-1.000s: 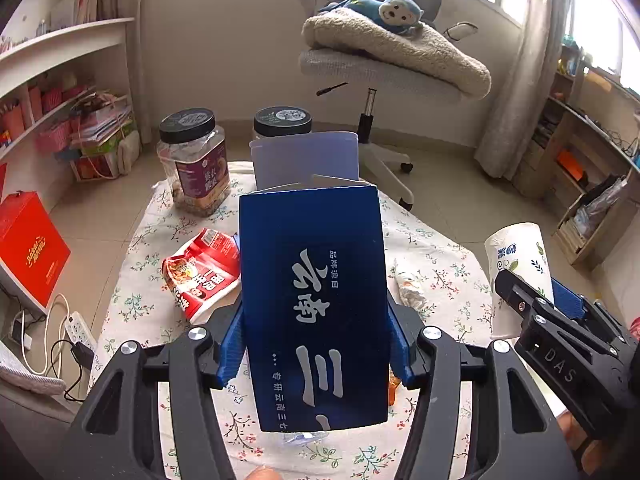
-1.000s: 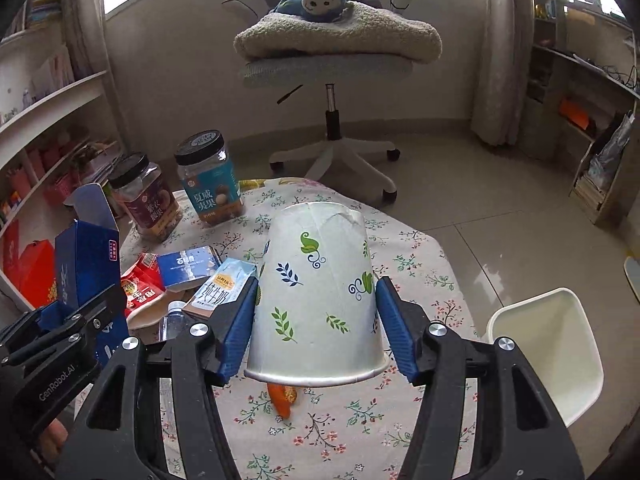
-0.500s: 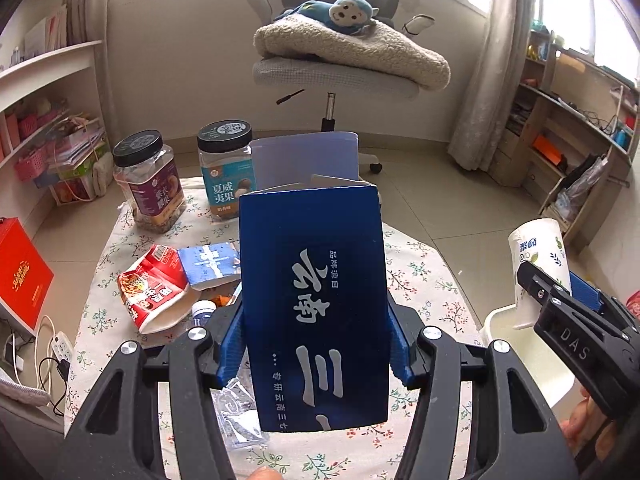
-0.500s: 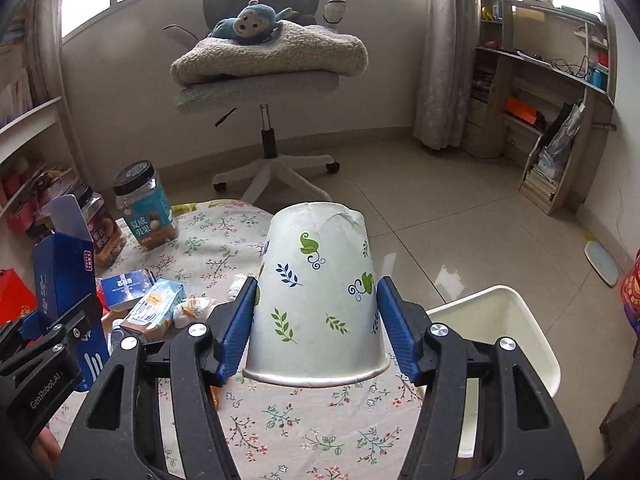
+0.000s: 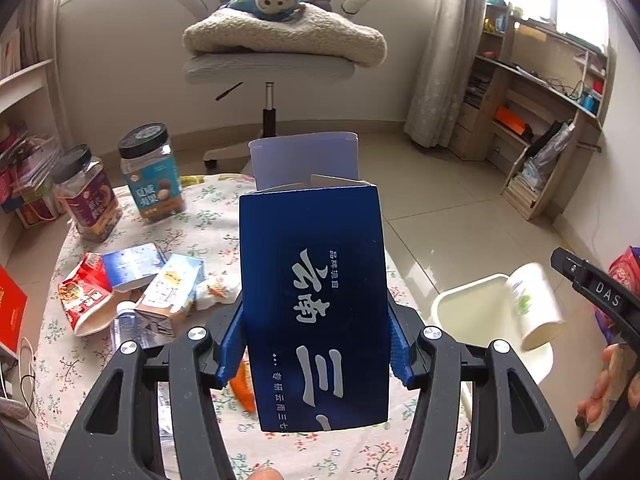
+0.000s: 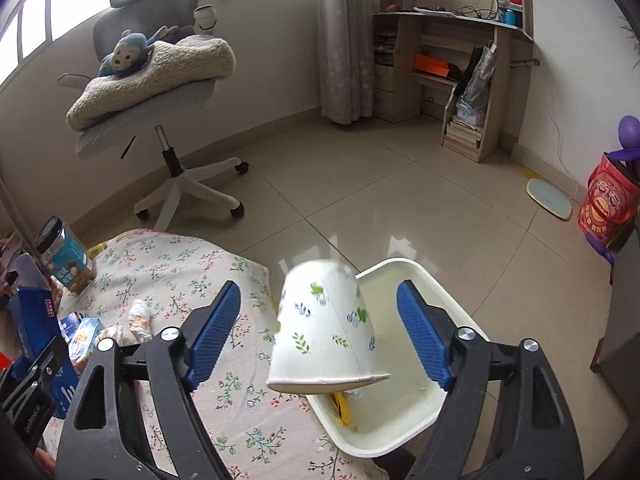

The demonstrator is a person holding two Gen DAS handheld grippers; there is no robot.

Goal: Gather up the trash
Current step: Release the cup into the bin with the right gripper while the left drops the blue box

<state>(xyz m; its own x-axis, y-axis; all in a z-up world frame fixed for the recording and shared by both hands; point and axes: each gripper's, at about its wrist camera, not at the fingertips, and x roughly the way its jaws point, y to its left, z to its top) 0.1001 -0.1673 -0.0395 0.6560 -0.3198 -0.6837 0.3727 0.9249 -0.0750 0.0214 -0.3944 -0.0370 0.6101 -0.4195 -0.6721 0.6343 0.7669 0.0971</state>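
Note:
My left gripper (image 5: 314, 340) is shut on a tall dark blue carton (image 5: 314, 296) with white Chinese characters, held upright above the floral table. My right gripper (image 6: 320, 332) is open over the white trash bin (image 6: 404, 412). A paper cup with a leaf print (image 6: 324, 332) hangs free between its spread fingers, blurred and tilted, above the bin. The cup (image 5: 534, 306) and the bin (image 5: 468, 312) also show at the right of the left wrist view.
On the floral tablecloth (image 5: 200, 228) lie a red snack bag (image 5: 82, 294), a milk carton (image 5: 172, 292), a small blue box (image 5: 132, 264), a clear bottle (image 5: 128, 324), crumpled tissue (image 5: 214, 290) and two jars (image 5: 150, 172). An office chair (image 6: 160, 92) stands behind.
My right gripper has swung right over the bin and opened, so the cup has come loose between the fingers. My left gripper has turned right with the blue carton still held.

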